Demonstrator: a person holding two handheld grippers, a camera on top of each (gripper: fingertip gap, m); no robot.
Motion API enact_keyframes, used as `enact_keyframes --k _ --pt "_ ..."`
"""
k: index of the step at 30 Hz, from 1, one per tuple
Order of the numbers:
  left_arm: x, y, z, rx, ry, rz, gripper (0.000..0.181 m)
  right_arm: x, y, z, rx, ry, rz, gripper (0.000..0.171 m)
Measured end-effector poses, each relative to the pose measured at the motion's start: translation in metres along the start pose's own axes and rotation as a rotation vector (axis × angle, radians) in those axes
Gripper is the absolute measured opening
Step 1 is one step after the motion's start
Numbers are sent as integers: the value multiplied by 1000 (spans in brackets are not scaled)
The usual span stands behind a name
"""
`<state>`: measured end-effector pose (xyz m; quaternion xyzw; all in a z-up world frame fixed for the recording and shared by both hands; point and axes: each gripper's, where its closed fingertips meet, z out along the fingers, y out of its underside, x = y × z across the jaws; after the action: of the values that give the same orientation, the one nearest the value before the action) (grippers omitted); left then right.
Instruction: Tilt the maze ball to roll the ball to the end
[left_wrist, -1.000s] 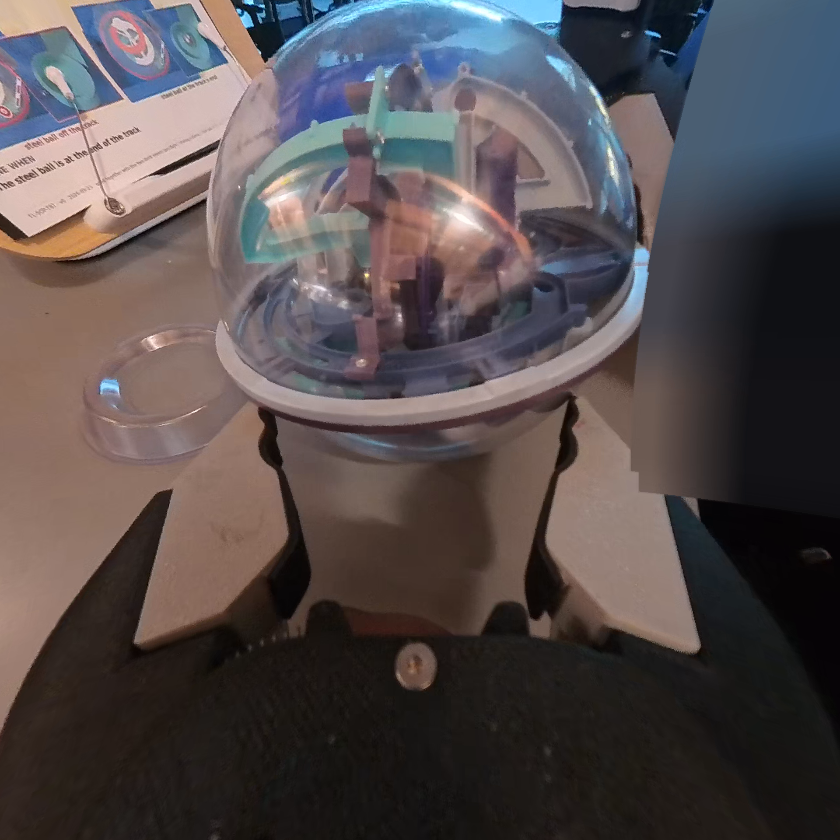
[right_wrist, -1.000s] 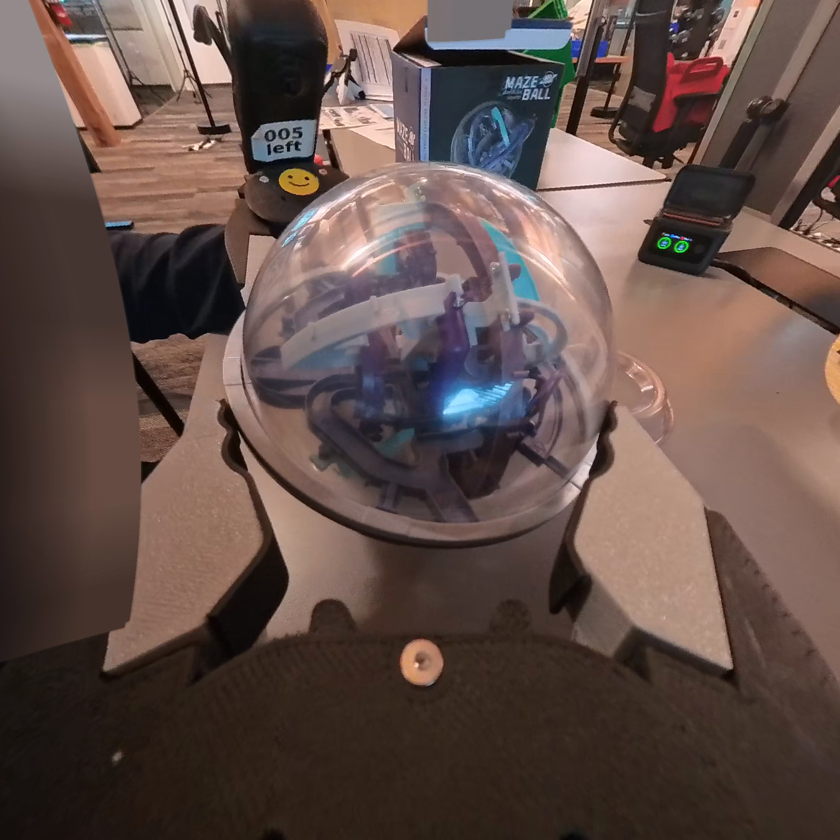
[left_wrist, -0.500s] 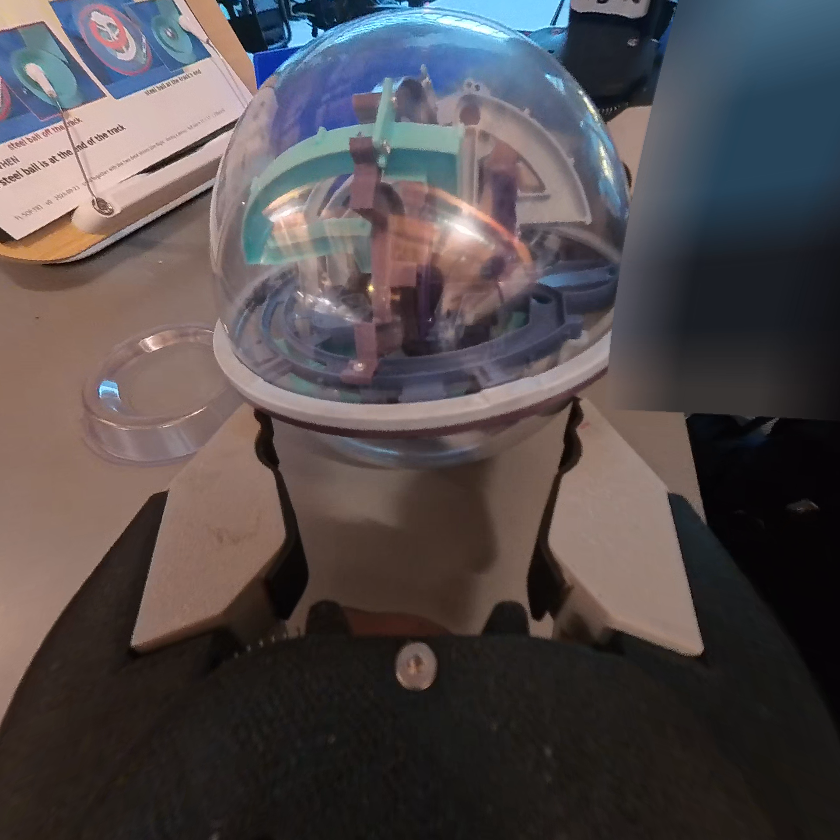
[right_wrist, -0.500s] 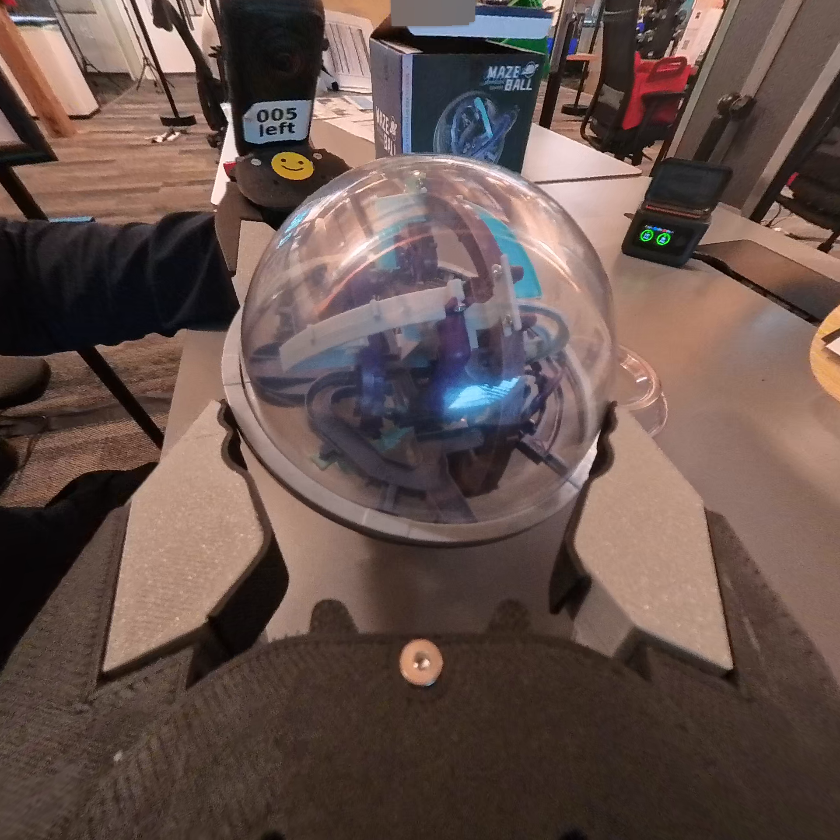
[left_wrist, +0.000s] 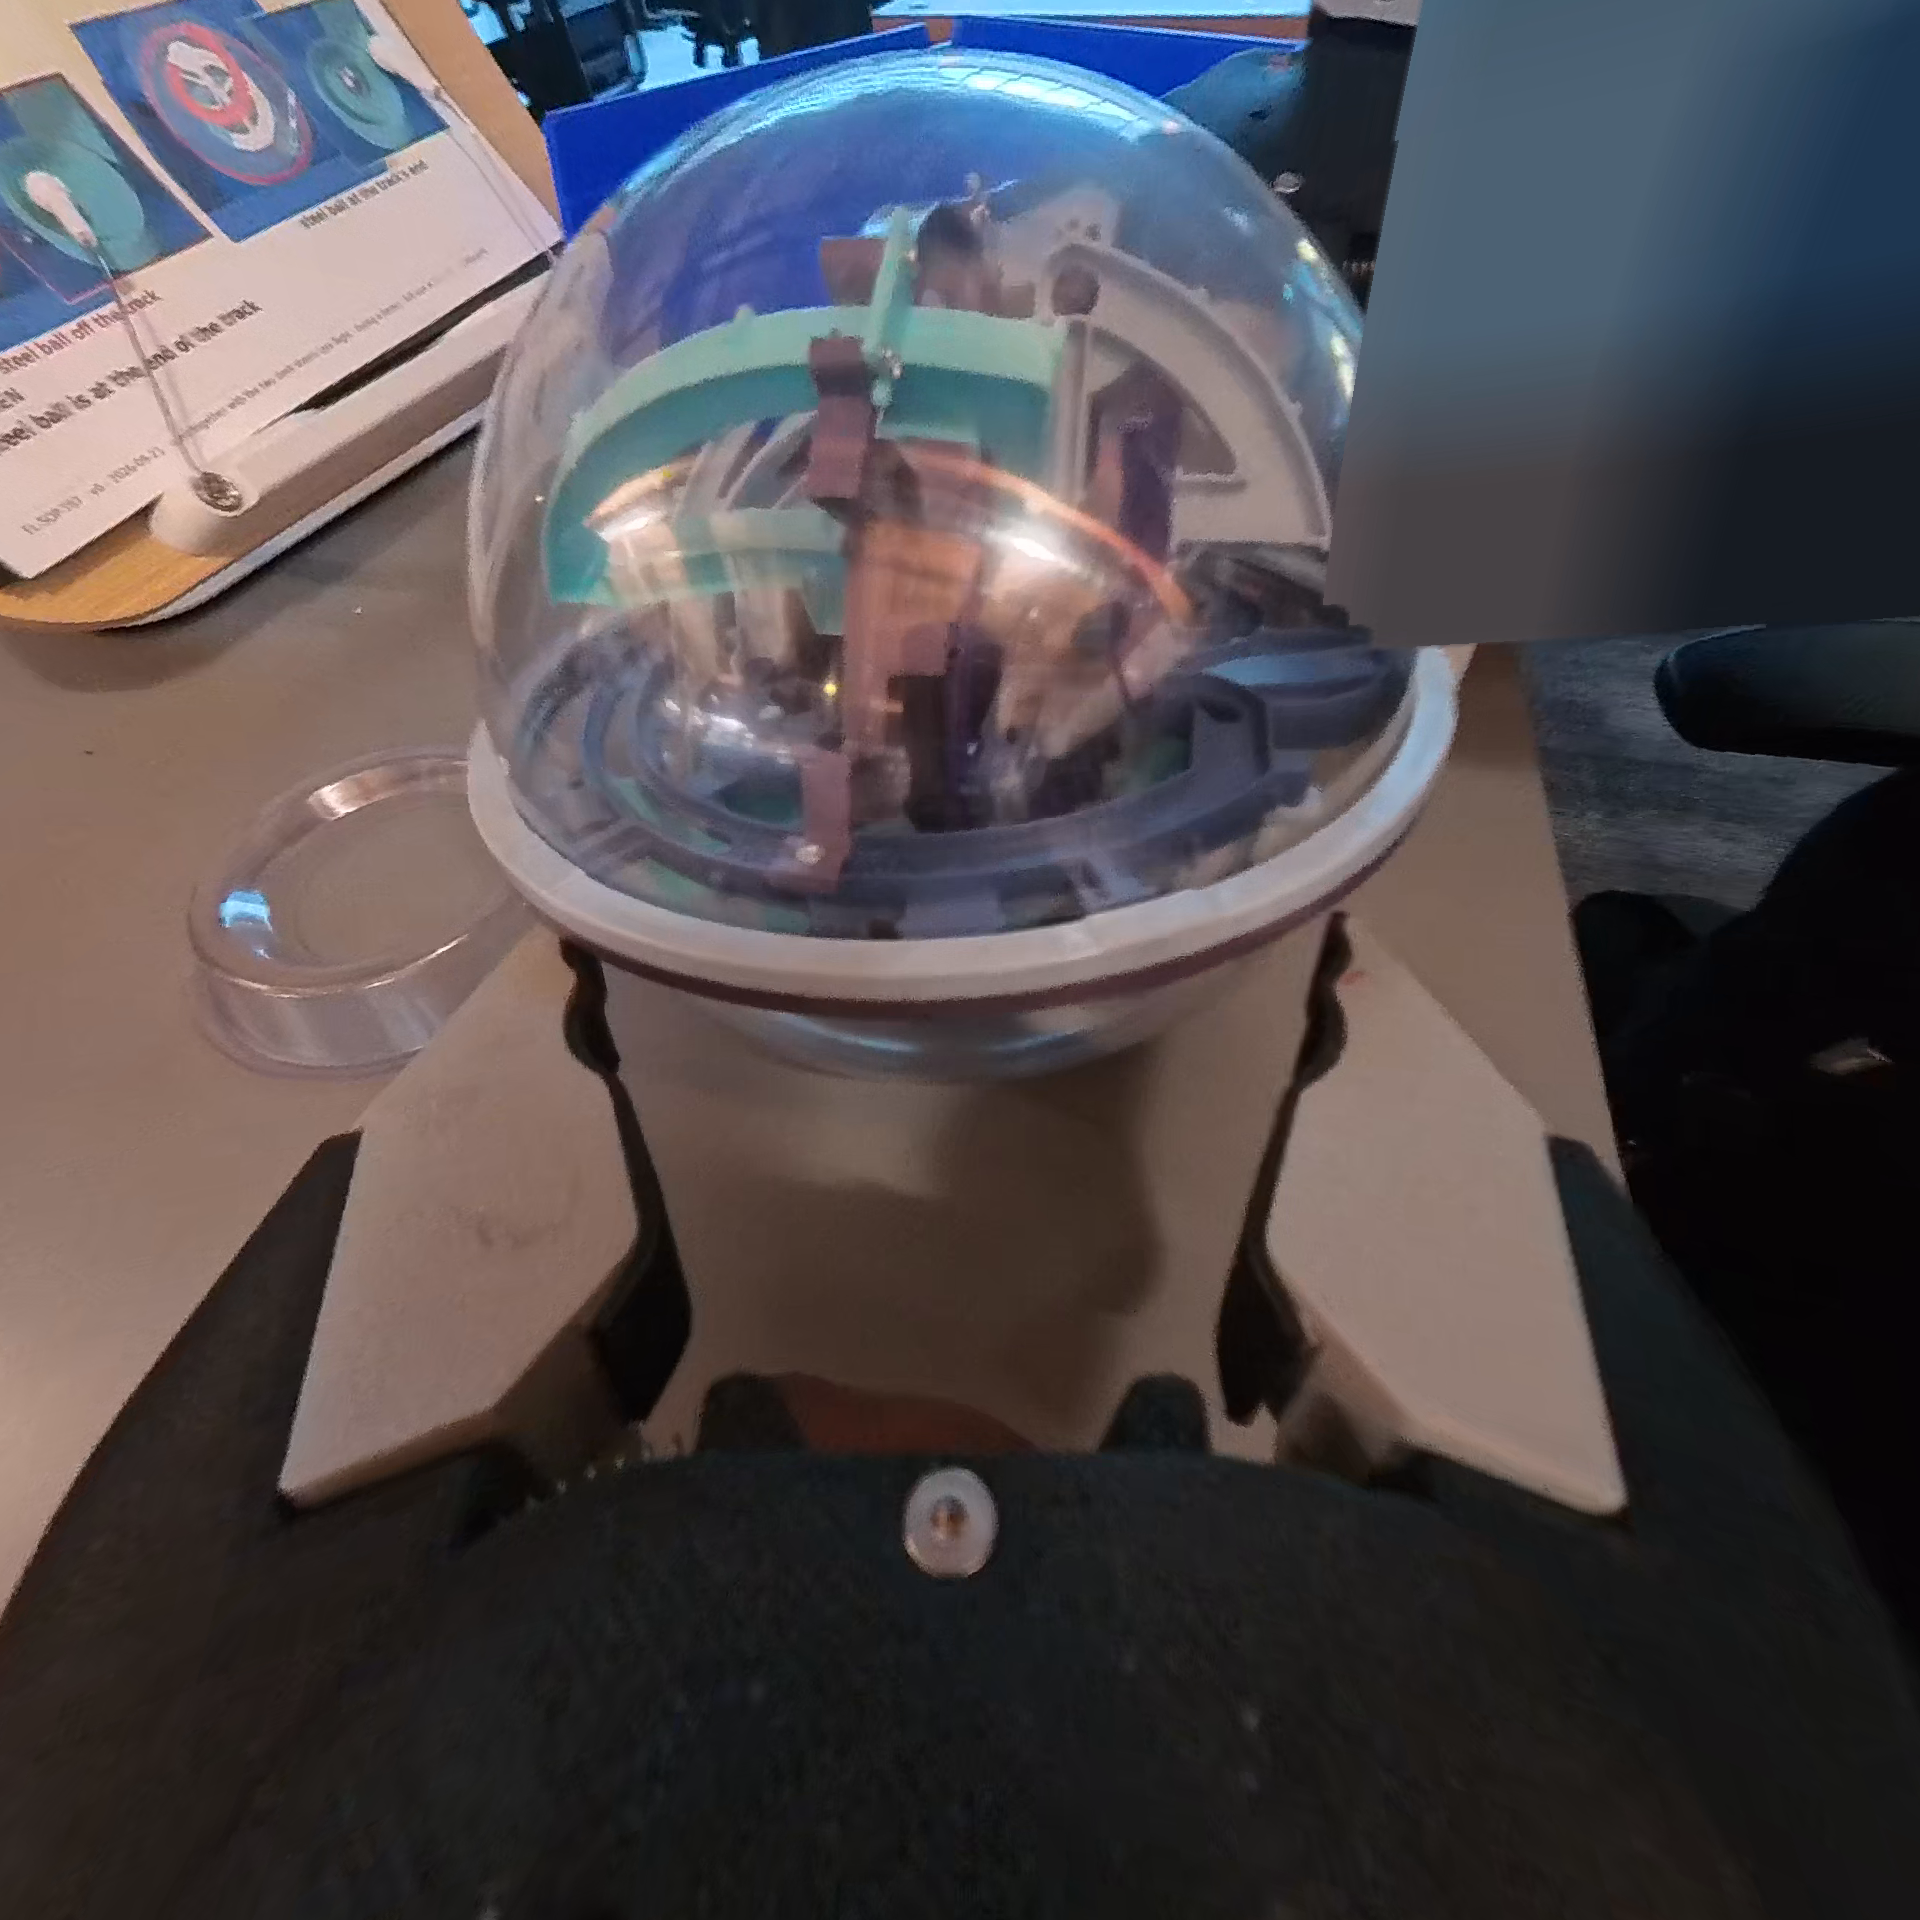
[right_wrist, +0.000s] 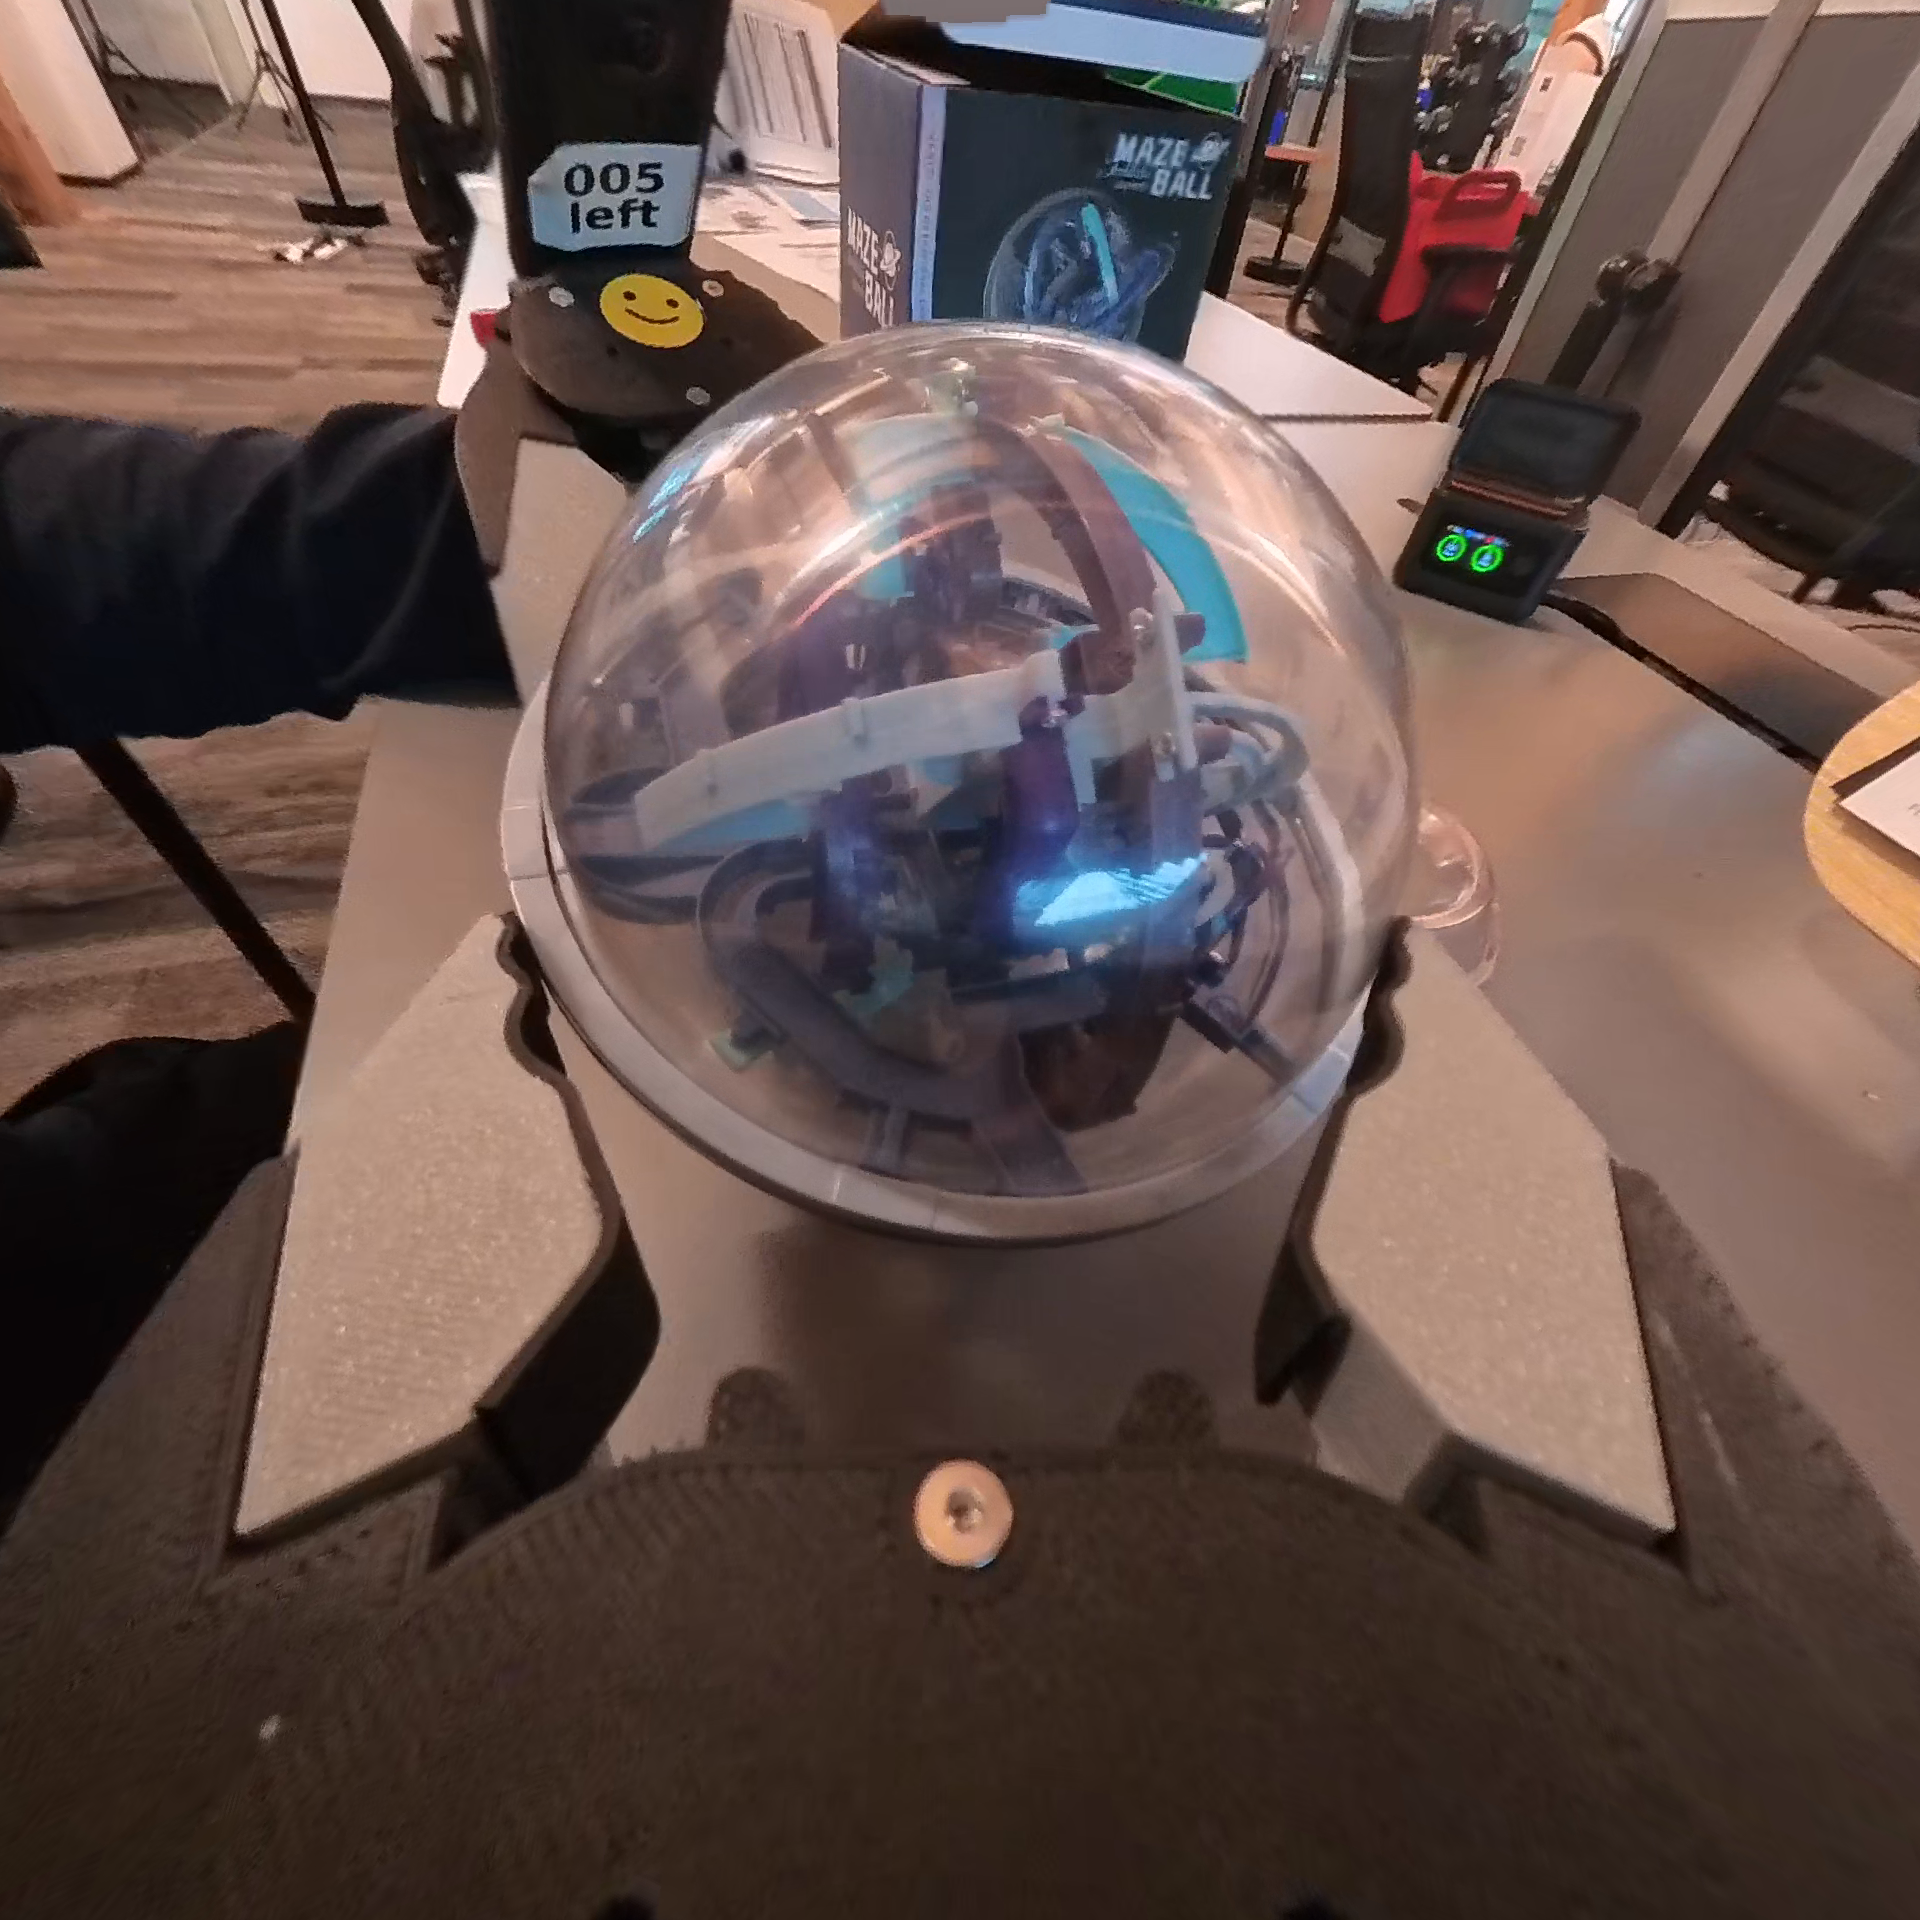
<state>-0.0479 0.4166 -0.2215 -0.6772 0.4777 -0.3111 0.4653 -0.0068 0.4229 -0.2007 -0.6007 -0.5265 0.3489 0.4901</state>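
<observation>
Both claws clamp the maze ball (left_wrist: 935, 623) at its equator rim: left claw (left_wrist: 951, 987), right claw (right_wrist: 951, 1018), sphere centre frame above the bench (left_wrist: 104, 831). Mid-tilt step; steel ball not discernible. Next: slow, small coordinated tilts, grip unchanged.

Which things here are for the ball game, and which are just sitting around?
For the game:
maze ball
left hand-held gripper
right hand-held gripper

Just sitting around:
clear stand
box
instruction sheet
small screen device
red chair
</observation>
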Motion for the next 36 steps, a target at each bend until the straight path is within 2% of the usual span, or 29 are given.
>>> enact_keyframes --k 2,6,7,10,15,18,22,25,29,33,36 --pt "8 1 -1 -4 61 -16 145 -2 -1 0 1 18 -37 149" --pt "15 -13 -7 73 163 -153 155 -3 -1 1 -5 49 -94 149" --pt "13 -17 -9 96 175 -191 153 -4 -1 1 -7 55 -98 149" --pt "-1 -18 -8 118 133 -258 131 -3 -1 1 -11 64 -91 149" --pt "-2 -19 -6 115 137 -262 131 -2 0 -1 -13 49 -60 149" --pt "-3 -20 -7 116 142 -265 130 -2 -5 -5 22 -6 22 148" --pt "-4 -21 -8 127 142 -264 129 4 -14 -13 80 -58 161 137" --pt "-4 -20 -9 126 146 -252 128 15 -17 -18 115 -53 262 138" --pt "-3 -20 -9 122 146 -240 128 22 -2 -16 58 -73 419 149" --pt "-3 -20 -9 121 149 -236 128 7 4 -10 -7 -241 572 137" --pt "-4 -20 -10 121 146 -233 128 7 5 -10 -30 -289 599 133"
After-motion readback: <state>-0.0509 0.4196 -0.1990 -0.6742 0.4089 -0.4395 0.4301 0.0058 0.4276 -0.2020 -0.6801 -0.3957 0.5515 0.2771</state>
